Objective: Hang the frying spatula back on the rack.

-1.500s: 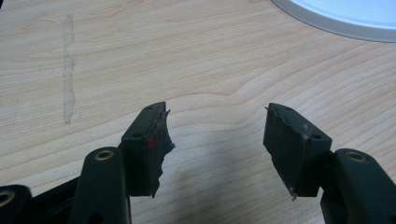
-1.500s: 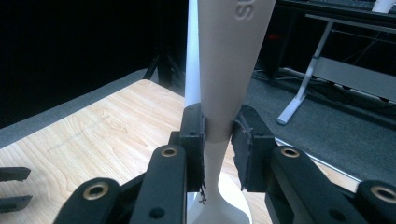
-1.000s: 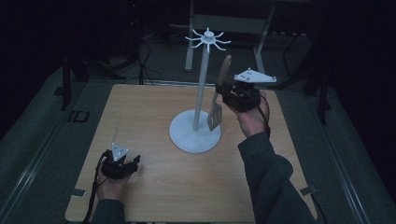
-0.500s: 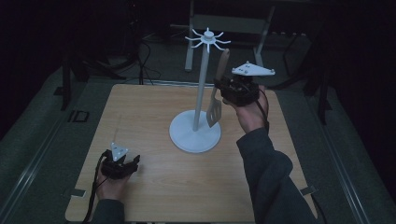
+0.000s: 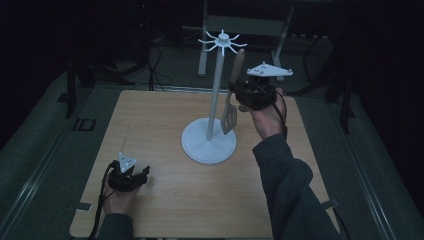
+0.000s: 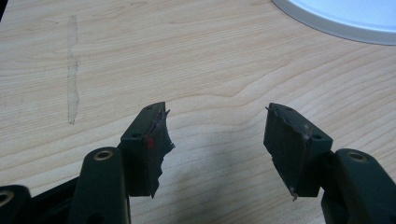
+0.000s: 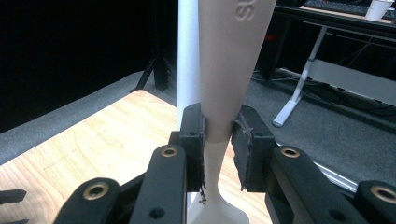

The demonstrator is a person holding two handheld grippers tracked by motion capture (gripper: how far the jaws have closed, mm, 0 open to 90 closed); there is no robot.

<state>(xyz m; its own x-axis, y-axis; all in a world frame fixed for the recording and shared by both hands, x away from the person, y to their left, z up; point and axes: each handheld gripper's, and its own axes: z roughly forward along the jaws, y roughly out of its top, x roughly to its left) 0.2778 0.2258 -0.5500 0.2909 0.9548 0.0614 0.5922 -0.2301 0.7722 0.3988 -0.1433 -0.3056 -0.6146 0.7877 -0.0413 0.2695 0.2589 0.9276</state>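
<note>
The wooden table [image 5: 165,140] carries a white hanging stand [image 5: 214,107] a little past its middle, a round base, a slim pole and a ring of hooks [image 5: 221,41] at the top. At about two o'clock from the base, the right gripper [image 5: 239,97] is held up off the table, its jaws closed narrowly on the neck of a beige slotted spatula [image 5: 232,95]; in the right gripper view the pads [image 7: 194,140] press the handle [image 7: 229,60] from both sides, with the pole [image 7: 188,56] just behind it. The spatula stands nearly upright beside the pole, blade down and clear of the base, handle end up near the hooks but a little below them and off to their four o'clock. Over the last second the spatula has risen and straightened slightly, its handle tip coming closer to the hook ring, while the grip has not altered. That suggests the hanging step is under way and nearly at its fine part: the handle end likely has to be lifted a touch more and brought over a hook. At about seven o'clock from the base, the left gripper [image 5: 131,177] rests low on the table where it was, jaws wide apart with bare wood between them in the left gripper view [image 6: 215,140].
</note>
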